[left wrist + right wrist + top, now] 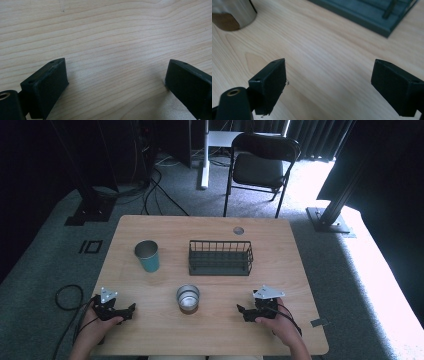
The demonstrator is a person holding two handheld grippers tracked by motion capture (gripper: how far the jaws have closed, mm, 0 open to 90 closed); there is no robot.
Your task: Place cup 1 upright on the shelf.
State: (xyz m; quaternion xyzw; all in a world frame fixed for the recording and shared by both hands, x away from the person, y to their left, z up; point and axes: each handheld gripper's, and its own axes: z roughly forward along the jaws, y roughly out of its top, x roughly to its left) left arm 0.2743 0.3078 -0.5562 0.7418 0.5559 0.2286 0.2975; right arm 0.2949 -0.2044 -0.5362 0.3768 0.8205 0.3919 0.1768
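On the wooden table (210, 330) a short metal cup (188, 298) stands near the front middle, with a taller teal metal cup (147, 255) behind it to the left. A dark wire basket (220, 257) sits behind the short cup to the right. My left gripper (131, 310) rests at the front left, held by a hand; its jaws stand wide apart over bare wood (115, 50). My right gripper (241, 311) rests at the front right, open, pointing toward the short cup (233, 13) and the basket's base (372, 20).
A round grommet (238, 230) sits in the table's far edge. Beyond the table stand a black folding chair (260, 165), a white desk leg (204, 155) and dark stands with cables on grey carpet. Cables trail from both grippers.
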